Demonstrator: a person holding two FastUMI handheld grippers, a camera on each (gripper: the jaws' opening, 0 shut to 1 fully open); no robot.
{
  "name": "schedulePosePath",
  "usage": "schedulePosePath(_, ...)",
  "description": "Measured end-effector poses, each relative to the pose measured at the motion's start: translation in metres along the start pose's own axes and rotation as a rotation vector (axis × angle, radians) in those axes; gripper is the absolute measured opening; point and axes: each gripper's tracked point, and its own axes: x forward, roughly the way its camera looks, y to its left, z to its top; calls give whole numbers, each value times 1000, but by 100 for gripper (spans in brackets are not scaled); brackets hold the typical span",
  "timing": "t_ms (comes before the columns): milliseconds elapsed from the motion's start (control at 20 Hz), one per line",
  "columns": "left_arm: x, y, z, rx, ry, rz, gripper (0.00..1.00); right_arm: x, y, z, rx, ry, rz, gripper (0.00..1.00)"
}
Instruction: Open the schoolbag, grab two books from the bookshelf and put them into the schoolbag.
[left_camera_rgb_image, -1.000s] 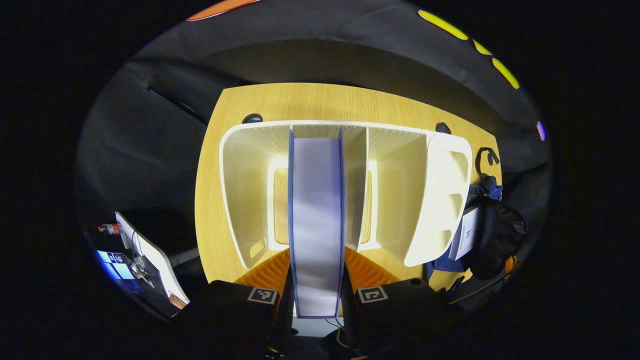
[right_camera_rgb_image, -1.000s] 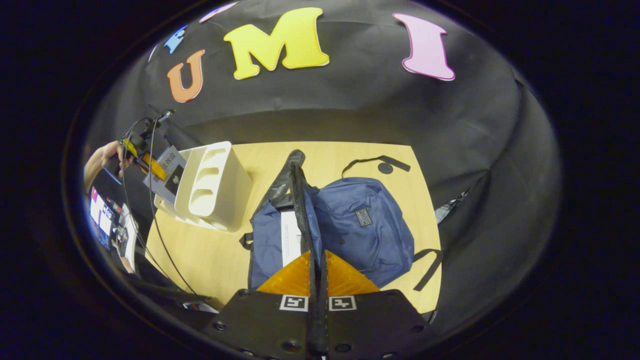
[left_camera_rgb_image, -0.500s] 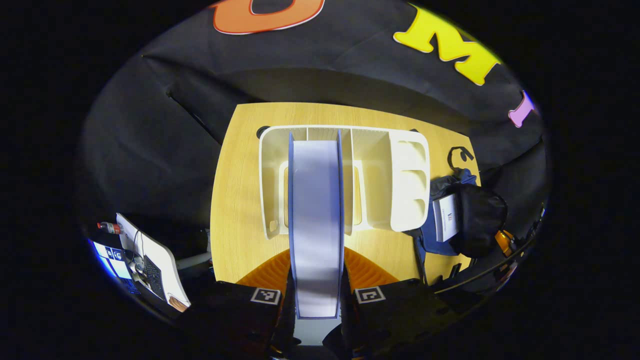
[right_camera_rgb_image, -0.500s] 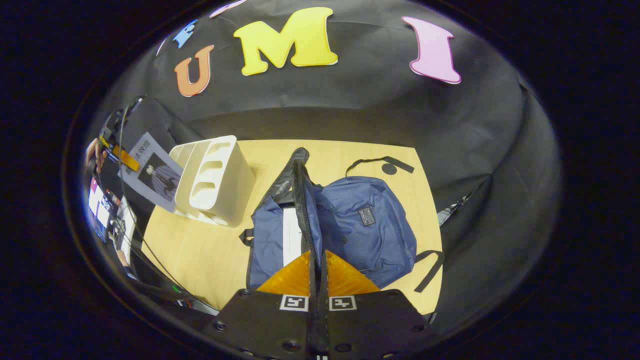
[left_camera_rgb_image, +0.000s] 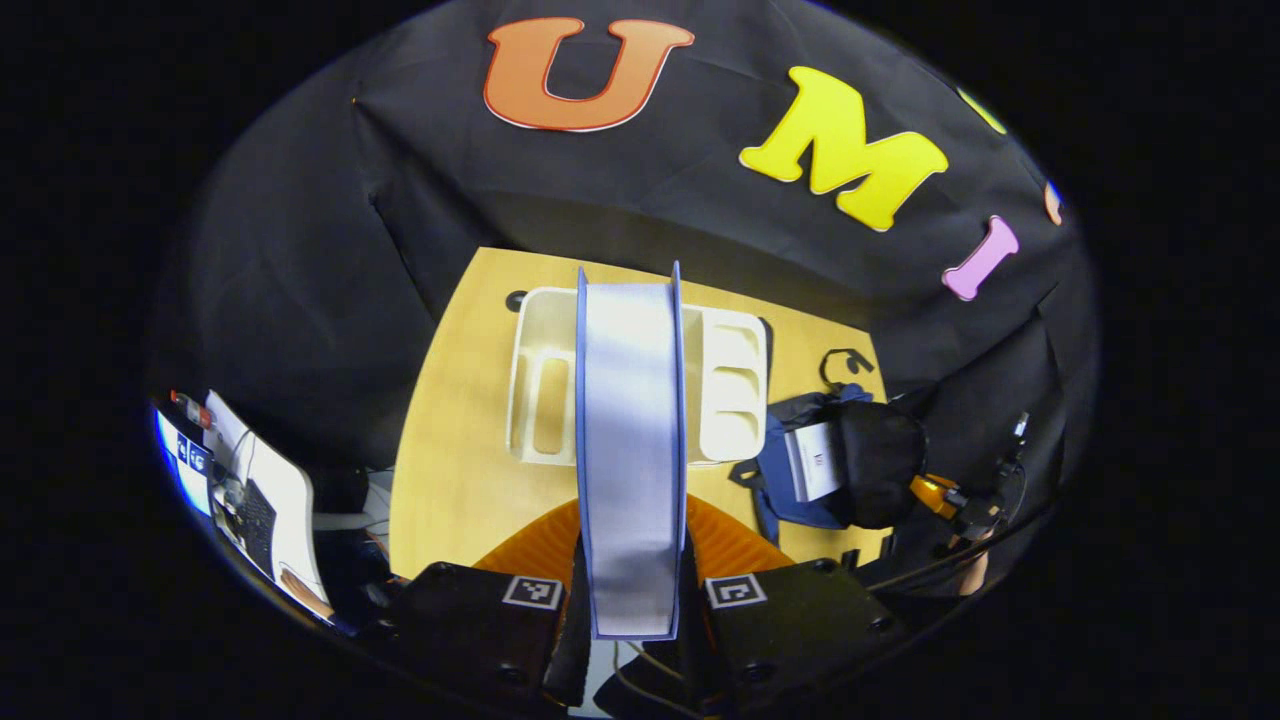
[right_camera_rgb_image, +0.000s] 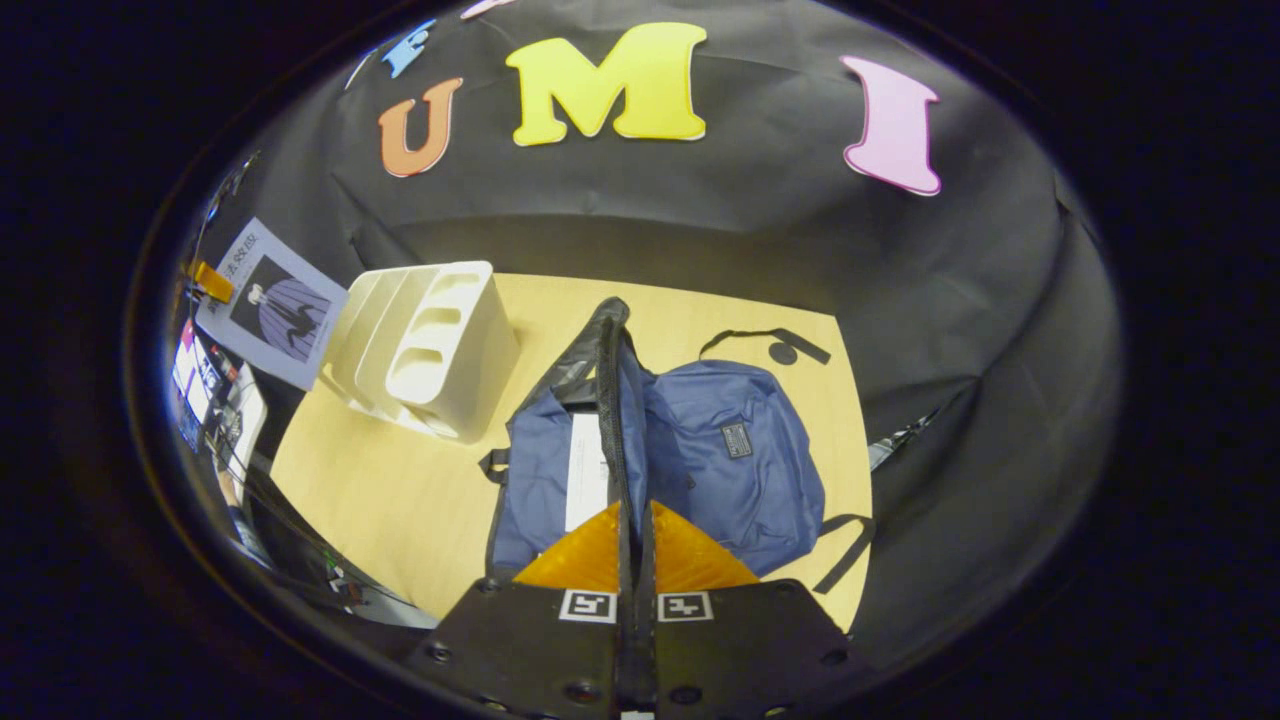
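My left gripper (left_camera_rgb_image: 632, 560) is shut on a blue-edged book (left_camera_rgb_image: 630, 440), held spine-up high above the white bookshelf (left_camera_rgb_image: 545, 390). In the right gripper view that same book (right_camera_rgb_image: 272, 312) hangs at the far left, its illustrated cover showing. The blue schoolbag (right_camera_rgb_image: 735, 450) lies on the wooden table (right_camera_rgb_image: 400, 490) with its mouth open and a white book (right_camera_rgb_image: 585, 470) inside. My right gripper (right_camera_rgb_image: 632, 540) is shut on the bag's flap edge (right_camera_rgb_image: 605, 380), holding it up. In the left gripper view the schoolbag (left_camera_rgb_image: 800, 470) sits right of the shelf.
The white bookshelf (right_camera_rgb_image: 430, 350) stands left of the bag in the right gripper view. A strap (right_camera_rgb_image: 770, 345) trails behind the bag. A desk with a keyboard and screen (left_camera_rgb_image: 240, 490) sits beyond the table's left edge.
My left gripper has lifted the book up and away from the bookshelf, which now looks smaller and farther. The right gripper keeps holding the bag flap, barely moving.
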Motion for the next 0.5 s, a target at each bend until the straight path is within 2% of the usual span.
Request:
schedulePosePath(50,2,-15,-2,14,-12,-28,38,-1,-2,0,12,1,1,0)
schedulePosePath(100,5,-28,-5,26,-26,-52,43,-2,-4,0,20,0,-1,0)
schedulePosePath(150,10,-42,-9,38,-30,-81,38,-3,-7,1,25,-4,-5,3)
schedulePosePath(200,15,-58,-14,42,-35,-119,43,-4,-9,1,30,-8,-8,0)
schedulePosePath(250,21,-78,-17,48,-38,-164,38,-4,-11,1,37,-10,-12,0)
schedulePosePath(400,41,-131,-36,69,-26,-290,37,-6,-16,1,58,-6,-13,0)
schedulePosePath(500,60,-160,-53,72,-5,-347,38,-7,-19,4,68,-11,-11,0)
